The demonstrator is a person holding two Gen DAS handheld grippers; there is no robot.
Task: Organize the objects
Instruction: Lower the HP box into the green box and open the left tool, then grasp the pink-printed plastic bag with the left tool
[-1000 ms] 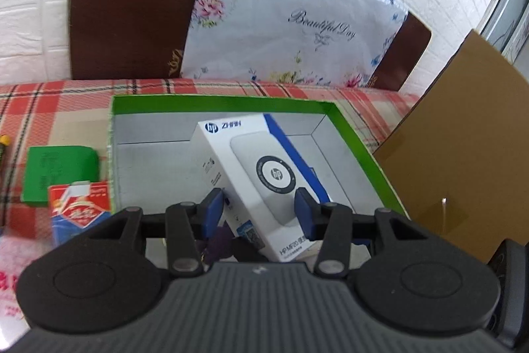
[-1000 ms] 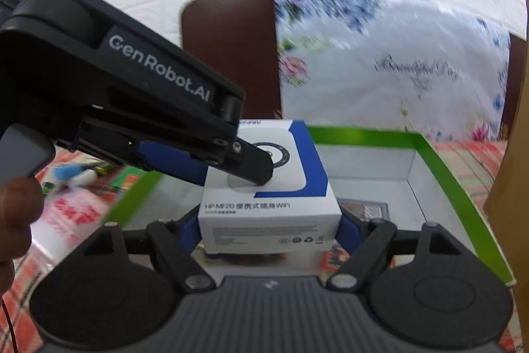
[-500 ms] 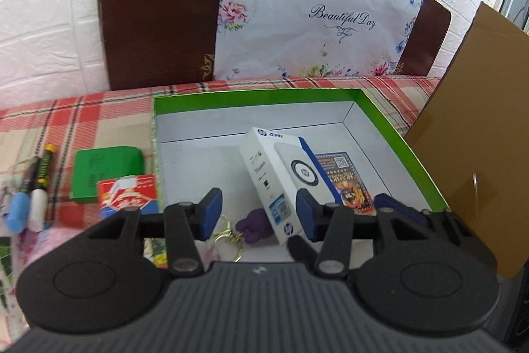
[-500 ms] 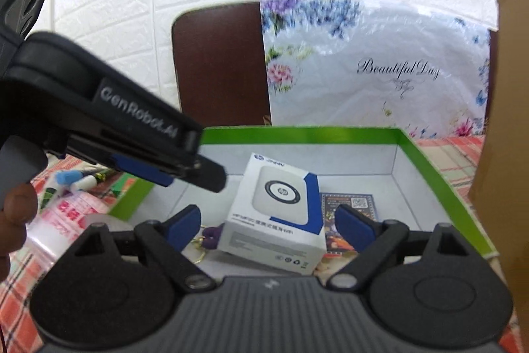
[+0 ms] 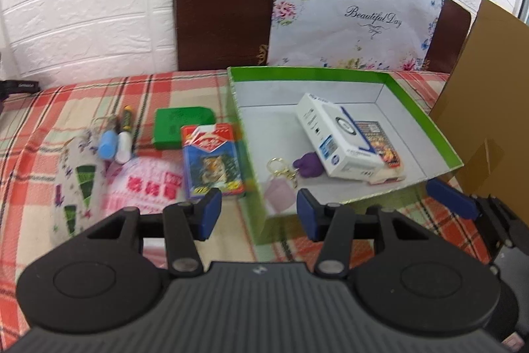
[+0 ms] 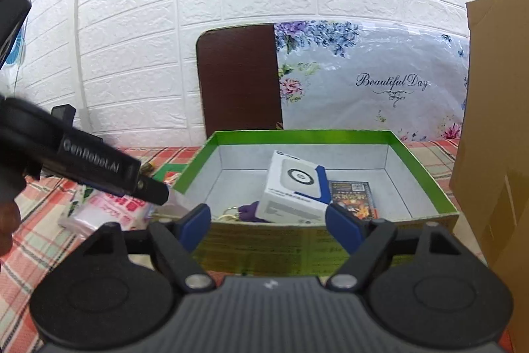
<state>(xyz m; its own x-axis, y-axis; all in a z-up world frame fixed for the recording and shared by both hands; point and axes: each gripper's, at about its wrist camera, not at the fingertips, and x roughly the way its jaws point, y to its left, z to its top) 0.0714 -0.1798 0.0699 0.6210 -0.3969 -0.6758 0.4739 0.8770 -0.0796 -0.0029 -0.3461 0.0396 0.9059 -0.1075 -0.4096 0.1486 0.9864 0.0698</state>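
A green-rimmed box (image 5: 420, 118) (image 6: 291, 134) stands on the checked tablecloth. Inside lie a white HP WiFi box (image 5: 337, 138) (image 6: 294, 187), a purple keychain (image 5: 309, 166) and a dark card pack (image 5: 380, 138) (image 6: 352, 199). Left of the box lie a playing-card pack (image 5: 211, 157), a green case (image 5: 180, 126), markers (image 5: 114, 141) and a pink tissue pack (image 5: 145, 184). My left gripper (image 5: 258, 210) is open and empty above the box's near left corner. My right gripper (image 6: 267, 220) is open and empty before the box's near wall.
A brown cardboard sheet (image 5: 489, 108) (image 6: 496, 138) stands right of the box. A chair with a floral cover (image 5: 347, 9) stands behind the table against the white brick wall. A patterned pouch (image 5: 76, 184) lies at the left. The left gripper's body (image 6: 82, 161) reaches across the right wrist view.
The right gripper opened and let go of the HP box, which now lies in the green box. Both grippers pulled back and up; the left one swung left.
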